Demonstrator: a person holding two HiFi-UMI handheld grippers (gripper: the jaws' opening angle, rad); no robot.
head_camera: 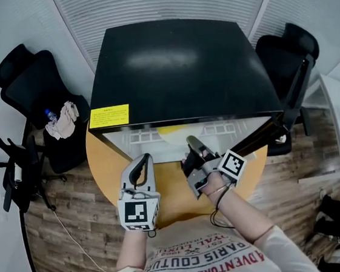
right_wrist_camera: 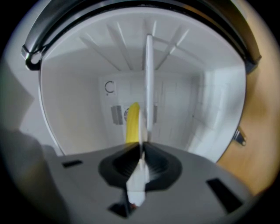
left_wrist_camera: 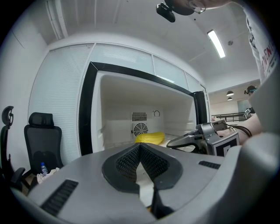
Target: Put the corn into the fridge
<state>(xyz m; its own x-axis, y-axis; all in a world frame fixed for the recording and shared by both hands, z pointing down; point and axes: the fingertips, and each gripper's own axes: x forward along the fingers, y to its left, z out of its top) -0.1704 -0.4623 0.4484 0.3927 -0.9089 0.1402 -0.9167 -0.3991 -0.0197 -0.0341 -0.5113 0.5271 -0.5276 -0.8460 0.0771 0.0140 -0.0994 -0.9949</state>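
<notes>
As the corn (left_wrist_camera: 149, 138) lies inside the open fridge (head_camera: 180, 64) at twelve o'clock, the left gripper (head_camera: 141, 160) and right gripper (head_camera: 192, 141) hold their fingers together, empty; only closing the door (head_camera: 294, 103) seems left.

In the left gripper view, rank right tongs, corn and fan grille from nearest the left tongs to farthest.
1. right tongs, alongside at the right
2. corn, inside the fridge
3. fan grille, back wall, behind the corn

Glossy black fridge (head_camera: 177, 64) w/ smooth white inside, prob. plastic; matt wood tabletop (head_camera: 103, 164) & floor (head_camera: 59, 236).
</notes>
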